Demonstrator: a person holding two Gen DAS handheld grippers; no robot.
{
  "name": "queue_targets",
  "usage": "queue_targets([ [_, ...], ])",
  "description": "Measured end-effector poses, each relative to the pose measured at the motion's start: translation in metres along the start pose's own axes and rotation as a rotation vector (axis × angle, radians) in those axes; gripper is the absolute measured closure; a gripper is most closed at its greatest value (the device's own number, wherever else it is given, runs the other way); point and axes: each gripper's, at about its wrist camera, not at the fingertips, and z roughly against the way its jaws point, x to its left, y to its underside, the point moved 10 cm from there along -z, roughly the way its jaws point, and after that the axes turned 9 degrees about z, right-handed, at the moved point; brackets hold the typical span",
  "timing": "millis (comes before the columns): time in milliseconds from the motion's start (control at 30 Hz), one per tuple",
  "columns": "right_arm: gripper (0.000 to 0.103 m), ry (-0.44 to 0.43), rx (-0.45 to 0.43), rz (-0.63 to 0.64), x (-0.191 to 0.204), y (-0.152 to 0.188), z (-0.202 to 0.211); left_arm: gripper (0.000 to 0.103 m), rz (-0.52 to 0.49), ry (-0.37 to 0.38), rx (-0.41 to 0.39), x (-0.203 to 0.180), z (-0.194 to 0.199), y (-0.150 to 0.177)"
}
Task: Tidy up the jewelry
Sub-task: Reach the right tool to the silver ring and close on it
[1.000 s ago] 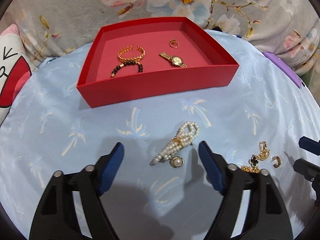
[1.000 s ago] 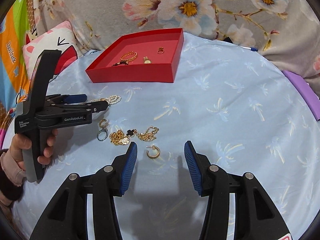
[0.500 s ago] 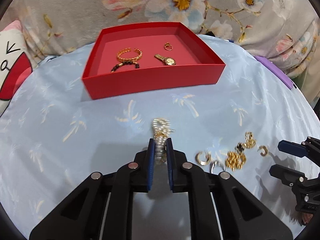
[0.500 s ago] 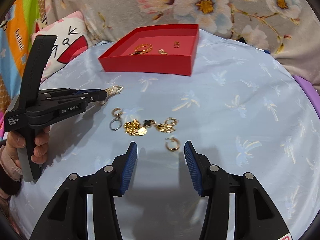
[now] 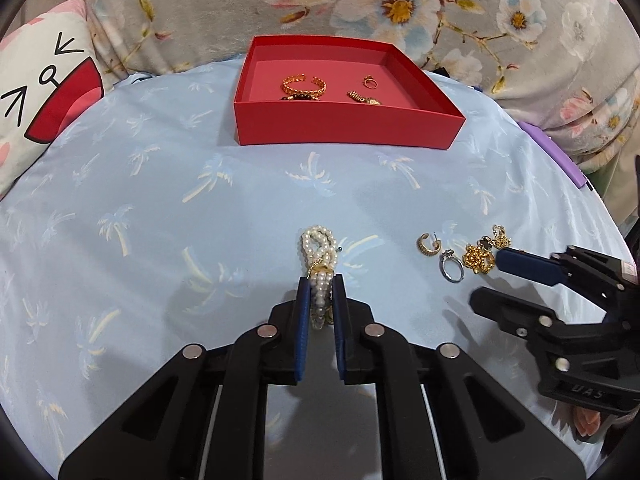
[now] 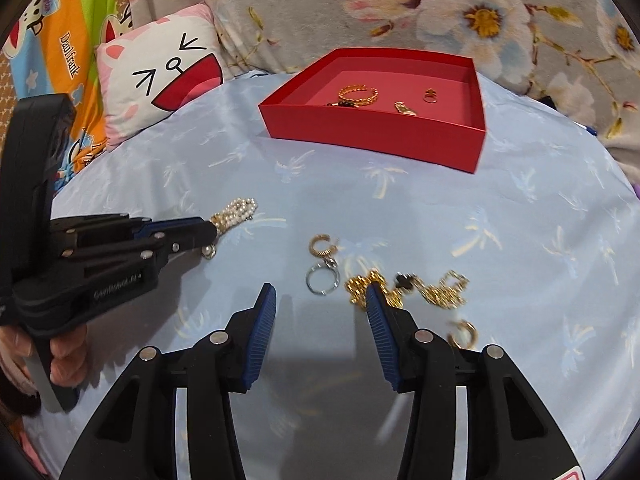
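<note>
Currently my left gripper (image 5: 319,284) is clamped on the pearl bracelet (image 5: 319,254), low over the blue cloth (image 5: 160,208). Right gripper (image 6: 320,308) hangs spread above the gold chain (image 6: 420,286). Next, I reckon: lift pearls clear, carry over the red tray (image 5: 348,130) wall, release inside.

Glossy pearl bracelet (image 5: 318,258), matt red box (image 5: 344,130) — satiny cloth (image 5: 160,208)

Left gripper (image 5: 320,286) clamped, right gripper (image 6: 320,300) agape.
</note>
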Motion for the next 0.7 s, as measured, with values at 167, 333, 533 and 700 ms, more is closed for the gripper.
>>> queue_targets([
  [167,0.068,-0.019,0.031,-0.023,0.000,-0.004,-0.015,0.093,0.003,0.002,0.004,0.000,0.000,0.001],
  [333,0.070,-0.004,0.033,-0.030,-0.004,-0.008,-0.019,0.089,0.006,-0.003,0.006,0.002,-0.001,0.001],
  [533,0.074,0.007,0.040,0.010,0.001,-0.014,-0.025,0.073,0.000,0.002,0.018,0.000,-0.003,0.002],
  [700,0.074,0.016,0.045,0.030,0.001,-0.013,-0.025,0.070,-0.007,0.002,0.020,-0.002,-0.003,0.002],
])
